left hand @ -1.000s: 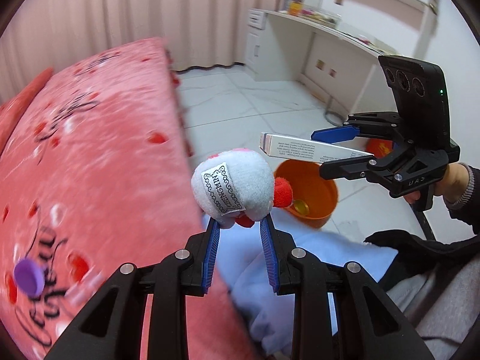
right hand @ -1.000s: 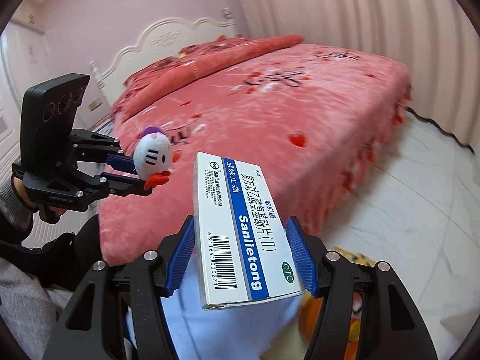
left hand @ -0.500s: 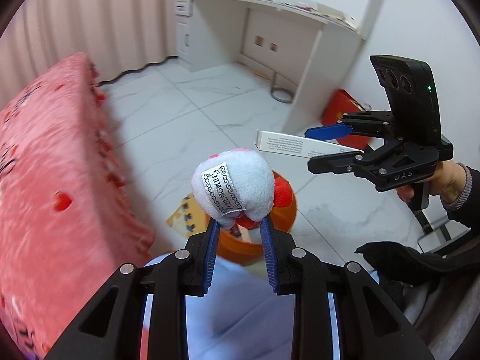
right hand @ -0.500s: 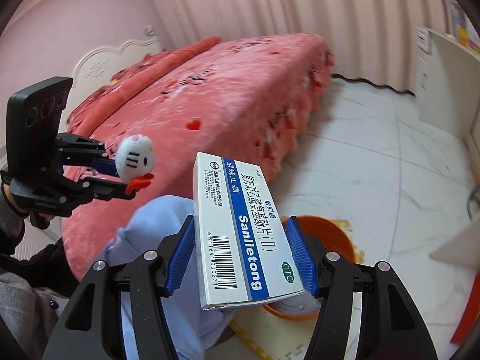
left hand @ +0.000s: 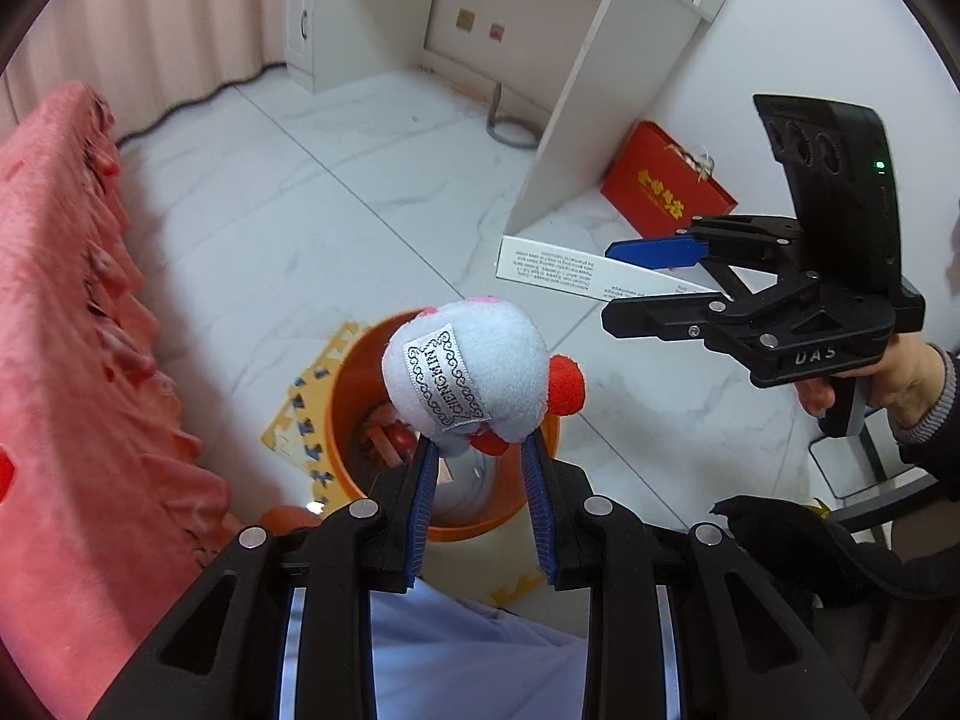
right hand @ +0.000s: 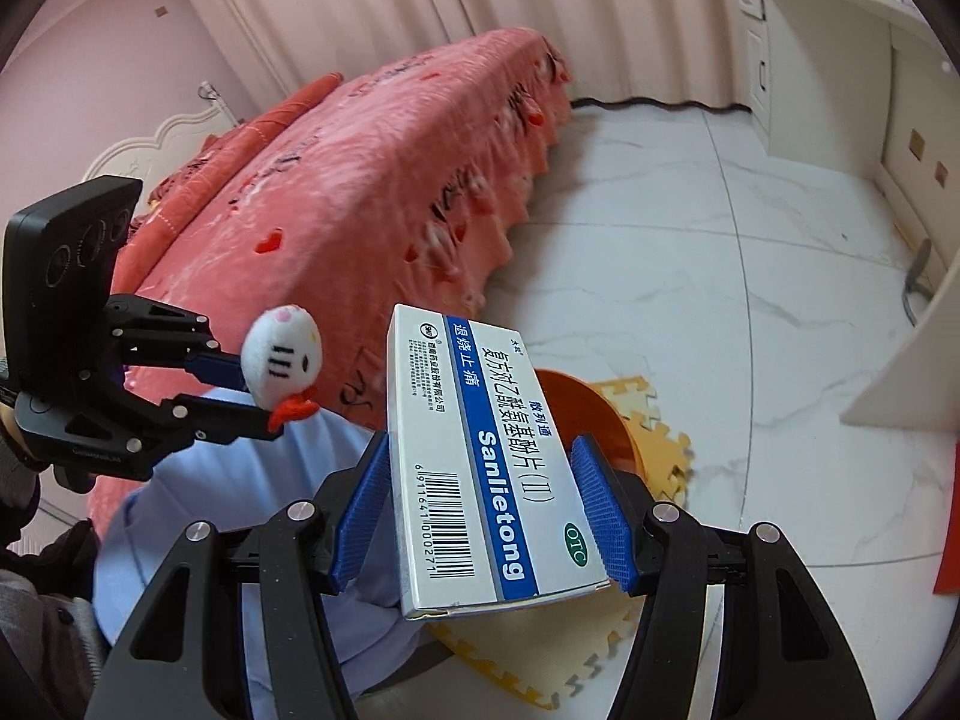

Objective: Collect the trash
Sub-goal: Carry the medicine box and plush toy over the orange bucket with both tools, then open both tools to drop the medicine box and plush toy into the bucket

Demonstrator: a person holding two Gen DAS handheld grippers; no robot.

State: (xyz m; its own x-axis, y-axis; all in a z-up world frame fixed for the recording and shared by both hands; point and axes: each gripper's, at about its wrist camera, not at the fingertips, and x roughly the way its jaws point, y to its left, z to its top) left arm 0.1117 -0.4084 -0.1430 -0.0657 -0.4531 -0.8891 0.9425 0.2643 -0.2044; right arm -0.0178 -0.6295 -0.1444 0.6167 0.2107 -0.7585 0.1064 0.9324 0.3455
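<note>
Your left gripper [left hand: 480, 468] is clamped on a small white plush toy [left hand: 465, 369], pinched low on its body so that the head and red bow stand clear above the pads. That low pinch should let the toy fall free once the jaws part. Seen from the left wrist, the toy hangs directly over the mouth of the orange bin [left hand: 444, 525], which sits on the white floor beside a yellow foam mat [left hand: 300, 420] and close to the pink bed [left hand: 78, 360]. Some reddish items already lie in the bin.

Your right gripper [right hand: 483, 516] is closed on a white-and-blue medicine box [right hand: 486, 456], gripped across its width with the printed face toward the camera and the far end tilted upward. The broad, flat grip keeps the light carton from twisting. In the right wrist view the box covers most of the bin [right hand: 591, 405]; only the far rim shows behind it. From the left wrist, the box [left hand: 576, 270] is held off to the bin's right side, not yet above the opening.

Judgement: the toy is placed for release; the box needs a short carry toward the bin first.
</note>
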